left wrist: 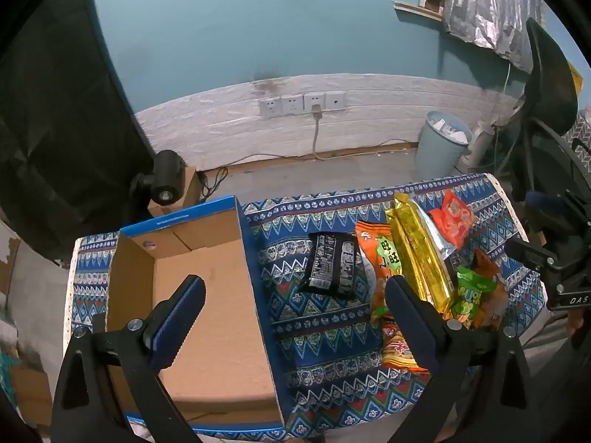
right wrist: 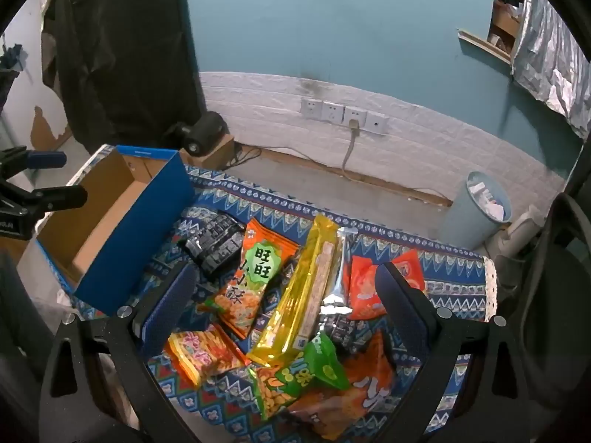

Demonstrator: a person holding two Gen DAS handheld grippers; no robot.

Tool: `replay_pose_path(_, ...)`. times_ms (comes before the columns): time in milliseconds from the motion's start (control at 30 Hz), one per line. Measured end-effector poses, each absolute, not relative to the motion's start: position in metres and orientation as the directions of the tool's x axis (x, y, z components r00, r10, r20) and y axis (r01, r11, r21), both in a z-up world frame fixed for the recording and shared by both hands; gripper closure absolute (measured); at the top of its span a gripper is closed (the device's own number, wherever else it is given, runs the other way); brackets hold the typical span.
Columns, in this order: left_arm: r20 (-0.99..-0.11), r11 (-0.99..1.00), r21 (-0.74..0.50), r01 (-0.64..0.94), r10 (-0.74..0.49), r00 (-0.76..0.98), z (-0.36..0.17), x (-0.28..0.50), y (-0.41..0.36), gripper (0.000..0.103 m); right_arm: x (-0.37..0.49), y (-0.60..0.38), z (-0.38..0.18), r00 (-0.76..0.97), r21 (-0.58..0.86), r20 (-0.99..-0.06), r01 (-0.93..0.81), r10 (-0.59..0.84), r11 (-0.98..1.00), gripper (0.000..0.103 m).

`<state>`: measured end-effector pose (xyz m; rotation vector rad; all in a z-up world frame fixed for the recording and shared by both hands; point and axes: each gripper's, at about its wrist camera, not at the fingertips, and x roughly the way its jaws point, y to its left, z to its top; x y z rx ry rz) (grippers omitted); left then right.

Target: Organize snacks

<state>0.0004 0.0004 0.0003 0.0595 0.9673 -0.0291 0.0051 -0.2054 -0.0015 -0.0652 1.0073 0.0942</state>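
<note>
An open cardboard box [left wrist: 207, 295] with blue outer walls [right wrist: 136, 236] stands empty on the left of a patterned cloth [left wrist: 325, 332]. A pile of snack packs lies to its right: a black pack [left wrist: 330, 265] [right wrist: 216, 245], an orange-green pack [right wrist: 255, 277] [left wrist: 380, 265], a long gold pack [left wrist: 419, 254] [right wrist: 299, 295], a red pack [left wrist: 452, 221] [right wrist: 369, 288], a green pack [right wrist: 317, 369] and an orange striped pack [right wrist: 201, 356]. My left gripper [left wrist: 295, 291] is open above the box's right wall. My right gripper [right wrist: 284, 280] is open above the pile. Both are empty.
A pale blue waste bin [left wrist: 441, 147] [right wrist: 476, 210] stands on the floor behind the table. A black office chair [left wrist: 550, 110] is at the right. A black lamp head [left wrist: 166, 181] sits on a small carton behind the box. Wall sockets with a cable [left wrist: 303, 105] are on the wall.
</note>
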Motion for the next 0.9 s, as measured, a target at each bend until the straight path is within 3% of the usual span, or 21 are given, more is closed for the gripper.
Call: replay_pose_path(900,-0.827,0.997,0.055,0.05,0.017,0.563,-0.0075,0.0016,-0.0008,0.004,0.0066,-0.2056,-0.0022,0.514,-0.01,-0.856,-0.11,0.049,0.994,0.007)
